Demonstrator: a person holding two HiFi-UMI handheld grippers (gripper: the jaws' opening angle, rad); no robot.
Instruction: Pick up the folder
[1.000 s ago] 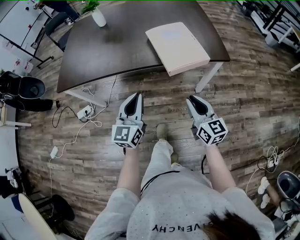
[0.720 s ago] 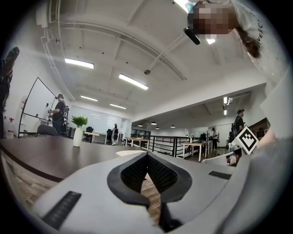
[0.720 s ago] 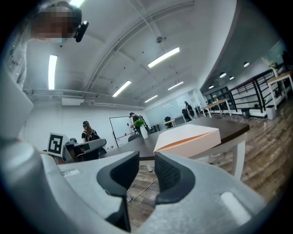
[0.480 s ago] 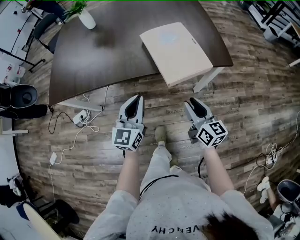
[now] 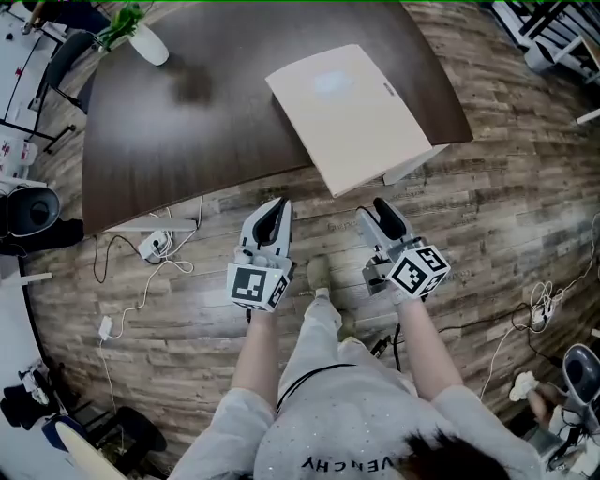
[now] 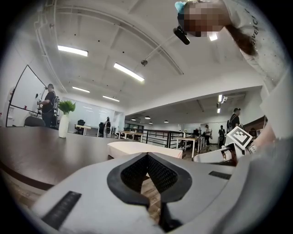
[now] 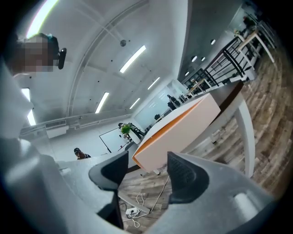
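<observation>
– What is hard to make out here?

– Several things. The white vase [image 5: 150,44] stands at the far left of the bench [image 5: 187,122] and holds a green plant [image 5: 120,19], whose leaves are cut off by the top of the head view. A white bench leg [image 5: 412,165] at the near right is mostly hidden under the folder [image 5: 352,112]. A dark round bin [image 5: 33,211] sits on the floor [image 5: 487,234] at the far left, partly cut by the edge, and I cannot tell what is in it.

– Where does the folder lie?

– Flat on the right part of the bench. It is turned askew, so its near corner juts past the bench edge and hangs over the floor. In the right gripper view an orange band runs along its side.

– And the grippers?

– Both are held over the floor, near the bench edge and clear of the folder. The left gripper [image 5: 276,204] has its jaws together at the tips, with only a small hollow between the pads and nothing in it. The right gripper [image 5: 380,206] has its jaws apart and opening. Nothing is between them, and the folder's corner shows beyond the gap.

– Anything else down there?

– White cables [image 5: 155,267] trail across the floor under the bench's near left side. One shoe [image 5: 322,272] shows between the grippers.
</observation>
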